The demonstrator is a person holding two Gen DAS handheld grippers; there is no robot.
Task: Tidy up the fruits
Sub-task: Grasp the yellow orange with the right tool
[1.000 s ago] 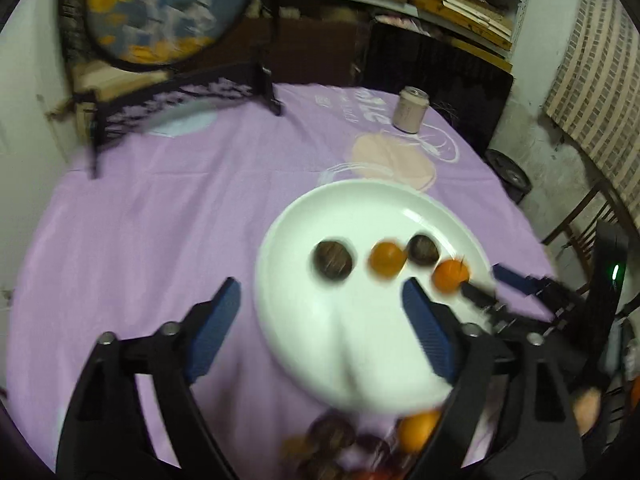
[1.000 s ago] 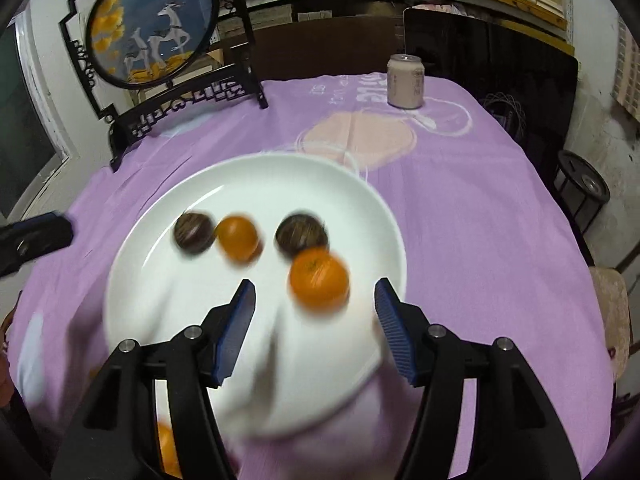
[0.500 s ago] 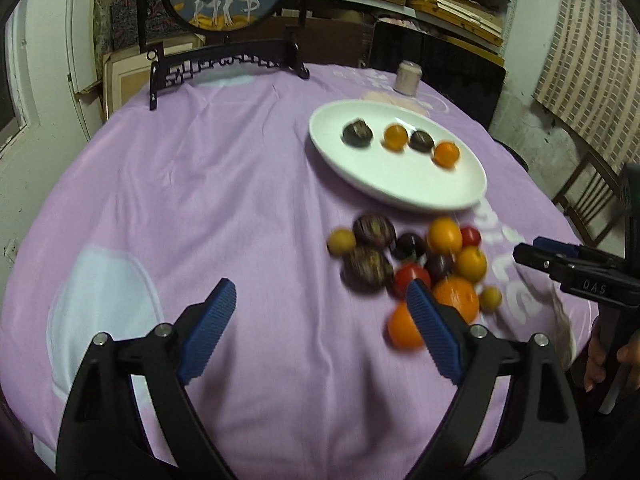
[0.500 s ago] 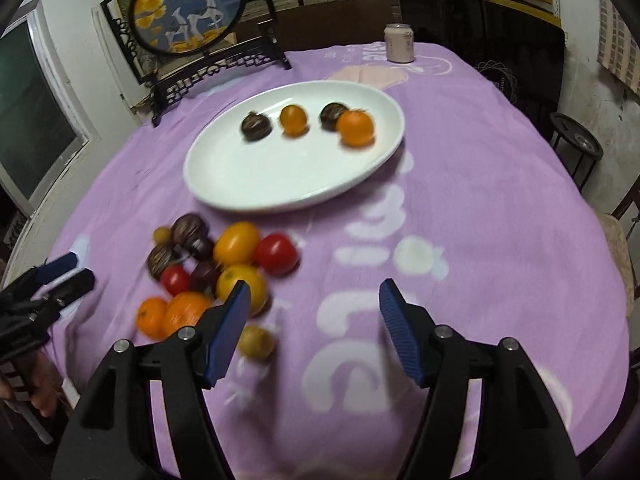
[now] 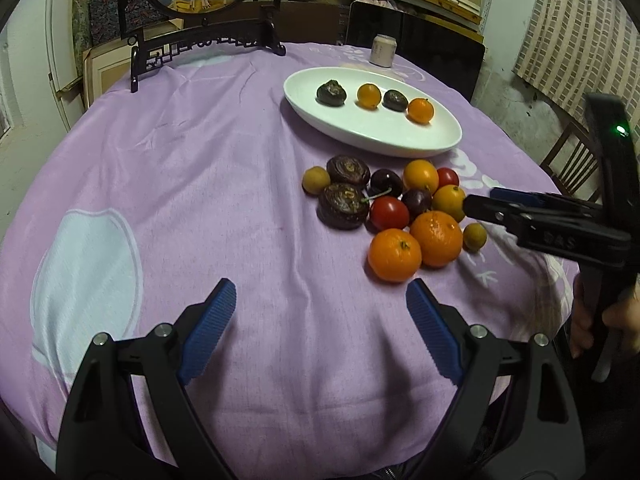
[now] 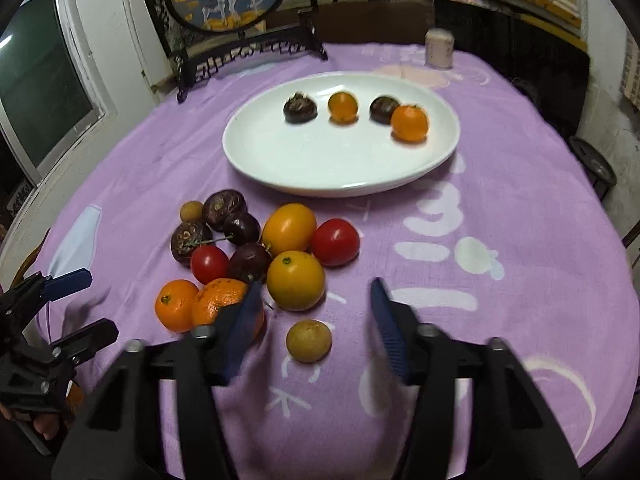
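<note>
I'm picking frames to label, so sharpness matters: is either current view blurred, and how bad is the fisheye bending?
Left wrist view: sharp on the fruit pile and white plate; table edge bows strongly, corners dark. Right wrist view: right gripper fingers smeared by motion, plate slightly soft, same barrel bending.

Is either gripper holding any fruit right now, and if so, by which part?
Nothing is held. The left gripper and the right gripper are both open above the purple cloth, with bare cloth between their fingers, short of the small tan fruit.
</note>
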